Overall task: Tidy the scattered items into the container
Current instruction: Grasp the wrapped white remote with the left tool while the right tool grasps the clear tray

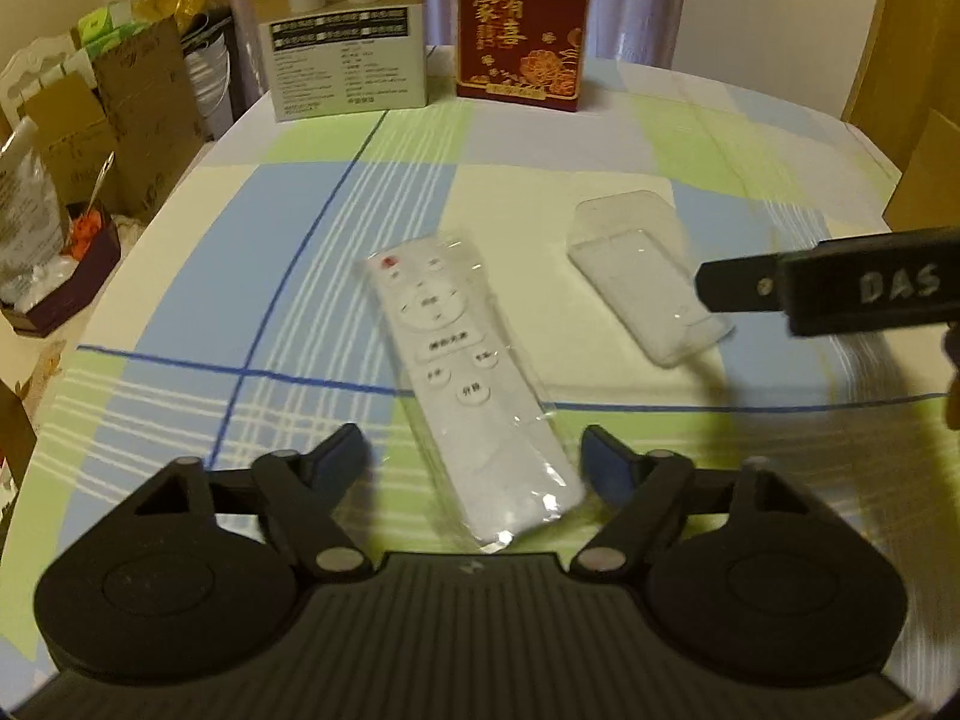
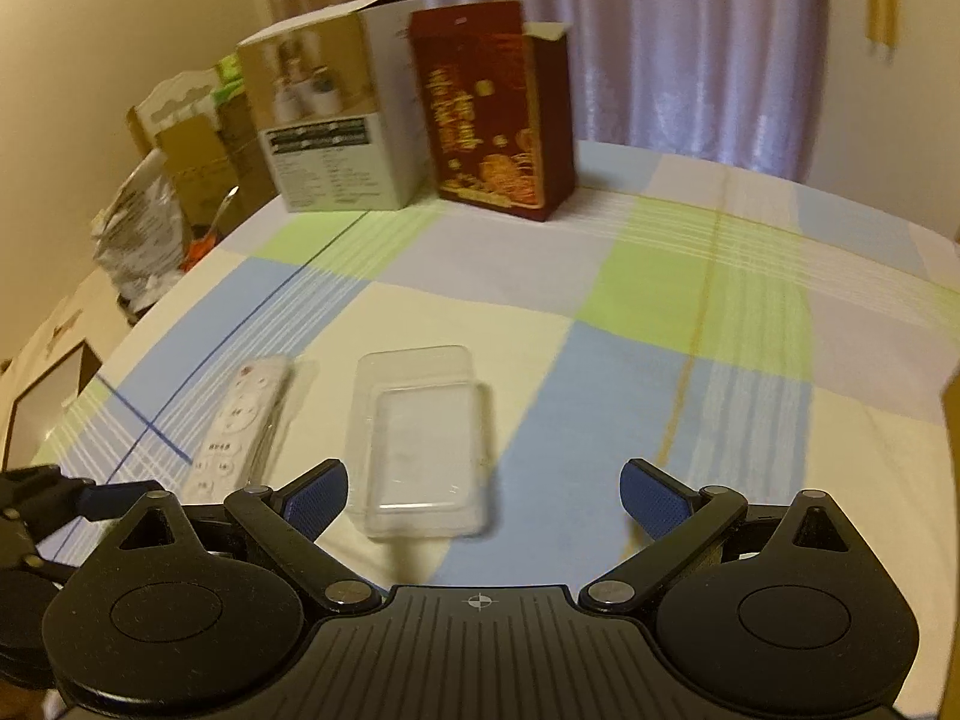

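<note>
Big table under a checked cloth (image 1: 252, 276) in blue, green and cream, filling both views. At the far edge stand two boxes: a white carton (image 1: 351, 63) with printed label text, top flaps open in the right wrist view, and just beside it a dark red box (image 1: 519, 24) with gold characters, upright. Off the table's left side, cardboard boxes (image 1: 144, 114) and a silvery bag (image 1: 27, 222), blurry.

My left gripper (image 1: 474, 456) hovers low with its blue-padded fingers spread apart, one on each side of the near end of the white remote (image 1: 462, 384). Cannot tell if the pads touch it. The remote lies flat on the cloth, sealed in a clear plastic sleeve, red button end pointing away from me, angled slightly.

Right of the remote, near but apart, sits the clear plastic tray (image 2: 420, 444), open side up, nothing in it, lying flat.

My right gripper (image 2: 483, 492) is wide open, nothing between the fingers, with the tray's near edge just past the left pad.
</note>
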Tool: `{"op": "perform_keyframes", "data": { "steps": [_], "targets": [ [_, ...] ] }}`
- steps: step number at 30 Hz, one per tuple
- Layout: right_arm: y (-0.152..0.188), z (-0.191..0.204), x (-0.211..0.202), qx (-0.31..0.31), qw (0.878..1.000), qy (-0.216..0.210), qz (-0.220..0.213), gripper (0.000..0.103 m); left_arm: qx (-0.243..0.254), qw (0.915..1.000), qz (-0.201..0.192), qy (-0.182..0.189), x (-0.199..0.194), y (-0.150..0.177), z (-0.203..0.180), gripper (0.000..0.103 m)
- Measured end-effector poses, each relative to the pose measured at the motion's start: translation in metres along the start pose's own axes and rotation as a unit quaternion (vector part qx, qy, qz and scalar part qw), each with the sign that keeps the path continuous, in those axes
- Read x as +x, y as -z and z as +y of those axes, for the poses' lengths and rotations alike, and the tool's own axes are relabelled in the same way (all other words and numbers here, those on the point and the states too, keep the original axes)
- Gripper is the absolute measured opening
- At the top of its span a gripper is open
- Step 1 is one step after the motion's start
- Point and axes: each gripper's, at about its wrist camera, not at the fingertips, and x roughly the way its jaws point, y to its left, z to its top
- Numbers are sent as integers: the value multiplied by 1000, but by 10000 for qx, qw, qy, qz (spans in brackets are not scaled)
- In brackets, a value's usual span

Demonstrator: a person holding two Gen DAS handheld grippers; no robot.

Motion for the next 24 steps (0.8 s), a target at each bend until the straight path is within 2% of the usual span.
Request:
{"op": "perform_keyframes", "data": {
  "steps": [3, 8, 9, 10, 11, 13, 14, 15, 16, 17, 18, 20, 23, 24],
  "targets": [
    [-1, 9, 8, -103, 9998, -144, -21, 102, 50, 10000, 23, -37, -2, 1, 10, 56],
    [-4, 21, 24, -259, 9994, -238, 9, 102, 80, 10000, 0, 1, 0, 0, 15, 55],
    [-5, 23, 27, -303, 9993, -240, 21, 102, 102, 9999, -15, 9, 0, 0, 15, 57],
    [-6, 24, 30, -348, 9991, -228, 36, 102, 126, 9999, -30, 33, 1, 0, 14, 63],
    [-6, 25, 32, -390, 9990, -204, 47, 94, 145, 9999, -32, 53, 2, 1, 14, 77],
    [-8, 25, 38, -420, 9988, -229, 145, 78, 160, 9999, -37, 25, 3, 2, 14, 78],
    [-9, 25, 40, -417, 9988, -198, 176, 78, 178, 9998, -44, 35, 3, 2, 14, 77],
    [-9, 25, 41, -428, 9988, -170, 181, 78, 171, 9998, -52, 39, 3, 1, 14, 74],
    [-9, 24, 43, -440, 9987, -151, 196, 74, 162, 9998, -75, 54, 3, 0, 14, 73],
    [-9, 24, 44, -442, 9987, -157, 216, 63, 165, 9998, -77, 60, 3, -1, 14, 70],
    [-9, 24, 43, -463, 9986, -123, 216, 60, 175, 9998, -64, 68, 3, -1, 14, 64],
    [-8, 23, 41, -427, 9987, -140, 257, 59, 204, 9997, -68, 91, 3, -1, 14, 59],
    [-3, 21, 29, -327, 9990, -81, 281, 59, 230, 9996, -56, 158, -1, -1, 12, 38],
    [-1, 21, 25, -292, 9991, -74, 295, 59, 227, 9996, -14, 182, -3, 0, 11, 37]
  ]
}}
